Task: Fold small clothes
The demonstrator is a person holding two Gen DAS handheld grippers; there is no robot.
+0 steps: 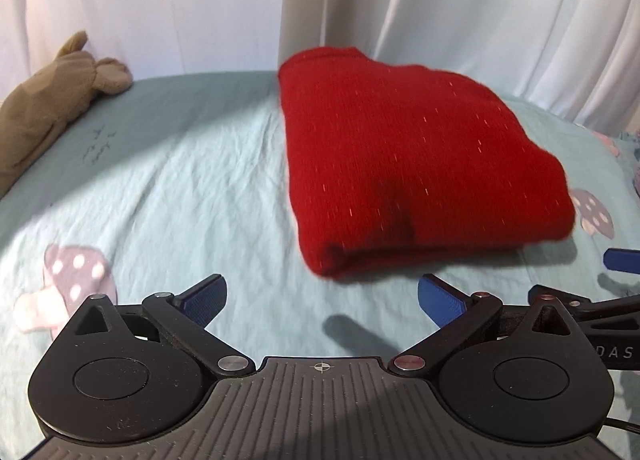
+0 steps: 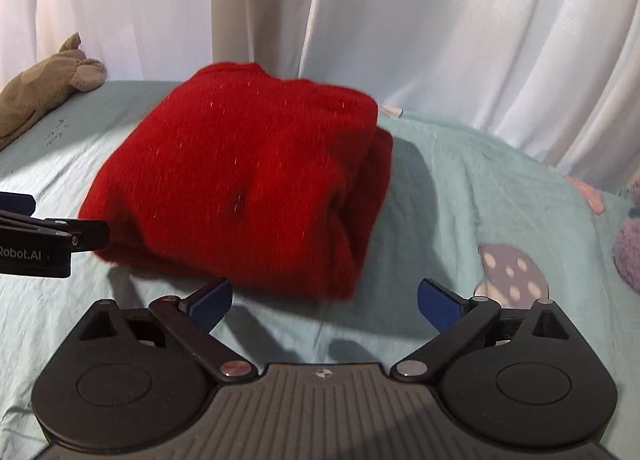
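With red sweater (image 1: 408,164) folded on bed (image 1: 180,188), my left tool (image 1: 320,300) and right tool (image 2: 324,300) gape empty; next: fetch garment at 9 o'clock.

Deep red on the folded knit sweater (image 1: 408,164), flecked with tiny pale glints across the weave; the bedsheet (image 1: 192,188) shows pale aqua, printed with mushrooms in dusty mauve caps, white dots and pink stems; the plush toy (image 1: 48,100) at the far edge is a muted olive-tan; the curtain (image 2: 460,32) behind hangs white with soft grey folds; the left gripper (image 1: 322,300) and the right gripper (image 2: 324,300) are black with royal-blue pads (image 2: 210,300); a fuzzy lilac thing (image 2: 628,252) peeks in at the right-wrist view's edge.
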